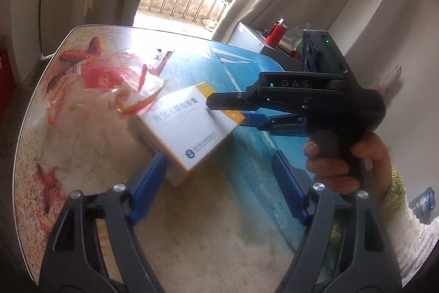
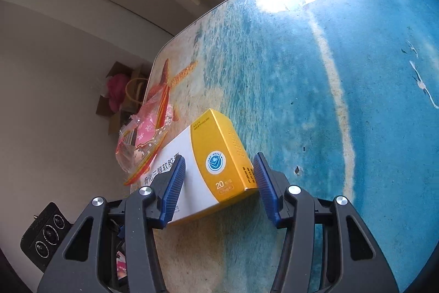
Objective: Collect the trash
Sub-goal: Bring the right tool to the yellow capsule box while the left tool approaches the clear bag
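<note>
Beach-print tabletop [image 2: 343, 51], sand and blue surf with starfish, carries everything that matters.

From the right claw [image 2: 219, 183] outward: at the bottom centre of the right view its blue pads [image 2: 175, 186] straddle the yellow end of the box [image 2: 219, 164], about half open. The right-hand pad looks to be at the box's corner; the left one overlaps the white face, and I cannot tell whether either truly presses. I would call it a grip about to be made, not made. In the left view the same claw comes in from the right, one finger above the box's far corner and one below it.

The left claw [image 1: 219, 183] stands wide at the bottom of its view, nothing between its pads; the box's near corner lies just beside its left pad. A hand [image 1: 337, 164] in a fuzzy sleeve holds the right claw's handle at the right edge.

Beyond the box, toward the upper left of both views, lies a crumpled red wrapper [image 1: 109, 84], touching or nearly touching the box.

Risks, as I judge them: the box is light card, so a squeeze near one corner could twist it out or crush it. It sits askew between the pads, so closing may push it along the slick top into the wrapper, toward the table edge.

Round about: pale curtains, a bright balcony door with railing at top, a red flask [image 1: 277, 30] on a side unit at upper right.
</note>
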Tool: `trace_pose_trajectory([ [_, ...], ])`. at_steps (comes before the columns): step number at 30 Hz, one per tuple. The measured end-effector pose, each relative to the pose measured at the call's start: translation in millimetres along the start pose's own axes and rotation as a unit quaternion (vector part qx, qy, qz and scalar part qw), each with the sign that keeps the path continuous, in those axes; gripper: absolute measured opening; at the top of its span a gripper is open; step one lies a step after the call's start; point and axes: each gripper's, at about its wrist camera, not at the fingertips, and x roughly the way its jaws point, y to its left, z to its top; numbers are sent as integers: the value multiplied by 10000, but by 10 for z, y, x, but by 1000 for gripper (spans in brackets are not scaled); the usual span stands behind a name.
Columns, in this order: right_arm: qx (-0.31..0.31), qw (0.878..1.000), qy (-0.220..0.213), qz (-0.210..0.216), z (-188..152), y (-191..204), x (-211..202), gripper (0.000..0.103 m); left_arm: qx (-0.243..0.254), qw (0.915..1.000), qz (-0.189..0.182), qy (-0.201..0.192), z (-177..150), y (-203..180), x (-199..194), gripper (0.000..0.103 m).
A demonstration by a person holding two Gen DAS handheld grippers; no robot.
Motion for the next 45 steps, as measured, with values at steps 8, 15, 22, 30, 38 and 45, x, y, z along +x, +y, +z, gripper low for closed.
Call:
trace_pose_trajectory([
  [8, 211, 9993, -216, -237, -562, -306, -466, 52, 405, 9954, -687, 527, -485, -602, -116, 74],
  [15, 567, 9967, -562, 148, -904, -553, -803, 53, 662, 9835, -1176, 1203, -864, -987, -123, 74],
  [22, 700, 9926, -945, 293, -1108, -699, -1121, 61, 1004, 9779, -1287, 1304, -980, -1290, -302, 76],
  [30, 826, 9898, -1059, 477, -1378, -851, -1307, 64, 917, 9925, -708, 388, -631, -1201, -587, 76],
  [38, 990, 9874, -1045, 663, -1504, -920, -1358, 68, 59, 9990, -103, 428, -290, -790, -241, 76],
  [45, 1108, 9867, -869, 812, -1579, -960, -1303, 69, -147, 9962, -275, 816, -561, -858, -74, 76],
])
